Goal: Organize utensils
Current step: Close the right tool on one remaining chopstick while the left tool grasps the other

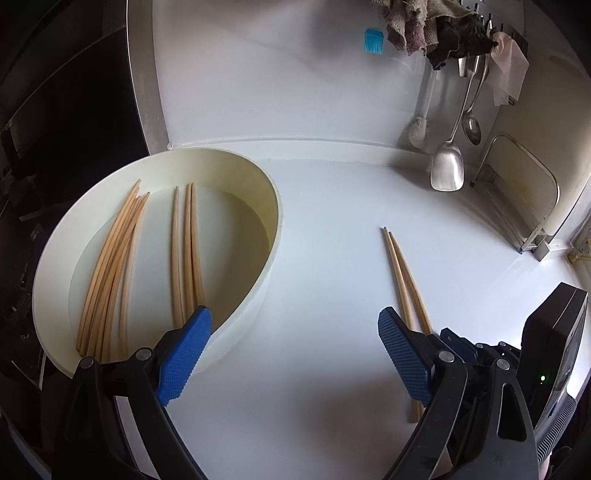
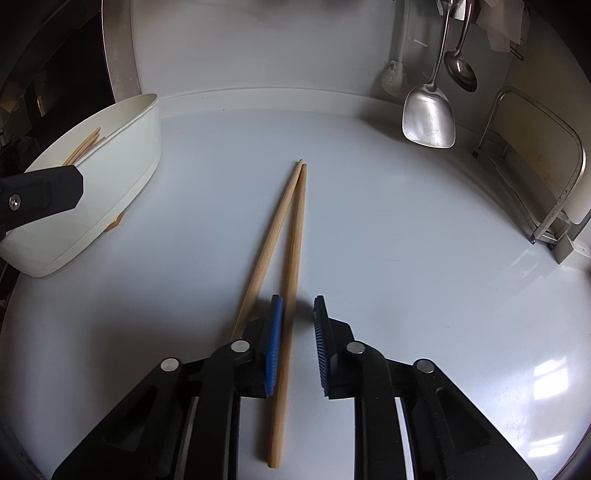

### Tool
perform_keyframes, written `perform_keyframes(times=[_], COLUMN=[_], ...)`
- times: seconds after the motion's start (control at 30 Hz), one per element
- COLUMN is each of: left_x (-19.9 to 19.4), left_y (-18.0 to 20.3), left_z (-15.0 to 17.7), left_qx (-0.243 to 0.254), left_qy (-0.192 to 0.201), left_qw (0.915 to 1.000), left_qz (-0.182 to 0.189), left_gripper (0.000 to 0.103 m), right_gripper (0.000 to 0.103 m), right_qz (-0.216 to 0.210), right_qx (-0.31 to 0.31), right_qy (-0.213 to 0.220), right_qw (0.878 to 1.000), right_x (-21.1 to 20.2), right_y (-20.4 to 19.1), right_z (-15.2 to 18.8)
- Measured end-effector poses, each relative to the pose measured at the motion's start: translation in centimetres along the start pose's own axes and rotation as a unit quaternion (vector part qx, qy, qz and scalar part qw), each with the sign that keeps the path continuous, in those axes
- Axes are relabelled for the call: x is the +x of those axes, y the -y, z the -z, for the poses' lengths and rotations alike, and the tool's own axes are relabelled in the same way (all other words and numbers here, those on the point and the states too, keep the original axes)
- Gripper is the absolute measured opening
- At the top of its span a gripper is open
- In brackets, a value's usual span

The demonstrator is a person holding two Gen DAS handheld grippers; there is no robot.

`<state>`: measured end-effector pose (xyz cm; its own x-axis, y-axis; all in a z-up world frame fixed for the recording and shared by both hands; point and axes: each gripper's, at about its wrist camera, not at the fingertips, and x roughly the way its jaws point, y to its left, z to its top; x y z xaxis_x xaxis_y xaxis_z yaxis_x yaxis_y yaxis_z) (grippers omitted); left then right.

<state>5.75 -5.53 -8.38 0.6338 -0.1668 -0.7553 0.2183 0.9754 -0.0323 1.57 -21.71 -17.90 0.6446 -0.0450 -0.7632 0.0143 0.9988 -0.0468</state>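
Note:
A white oval tub [image 1: 243,317] holds a bundle of wooden chopsticks [image 1: 110,266] and three more [image 1: 186,251] lying lengthwise. Two loose chopsticks [image 1: 402,273] lie on the white counter to its right, tips together. My left gripper [image 1: 293,314] is open and empty, its left finger over the tub's near rim. My right gripper [image 2: 297,301] is low over the pair's [image 2: 291,221] thick ends. One stick lies between its pads against the left pad, with a gap to the right pad. The other stick passes outside the left finger. The tub [image 2: 122,166] is at the left.
A metal spatula [image 1: 447,166] and ladle [image 1: 472,125] hang on the back wall, beside a white brush [image 1: 417,131], cloths [image 1: 424,26] and a blue silicone brush [image 1: 373,41]. A metal rack [image 1: 524,199] stands at right. The counter's dark edge runs along the left.

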Motion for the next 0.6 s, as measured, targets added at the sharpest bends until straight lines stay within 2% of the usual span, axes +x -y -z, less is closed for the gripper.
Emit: perform_keyframes(times=[0.3, 0.6], left_x=[-0.9, -0.6], left_y=[2.0, 6.2], left_z=[-0.3, 0.4], left_qx=[0.019, 0.049], left_qy=[0.017, 0.017], left_qw=[0.9997, 0.9984], left_qz=[0.003, 0.025], left_gripper=[0.09, 0.09], right_gripper=[0.006, 0.006], right_qz=[0.0, 0.019], right_qx=[0.018, 0.034], right_qy=[0.003, 0.003], right_qw=[1.0, 0.999], right_x=[-0.3, -1.0], right_y=[2.2, 5.8], right_z=[0.9, 1.9])
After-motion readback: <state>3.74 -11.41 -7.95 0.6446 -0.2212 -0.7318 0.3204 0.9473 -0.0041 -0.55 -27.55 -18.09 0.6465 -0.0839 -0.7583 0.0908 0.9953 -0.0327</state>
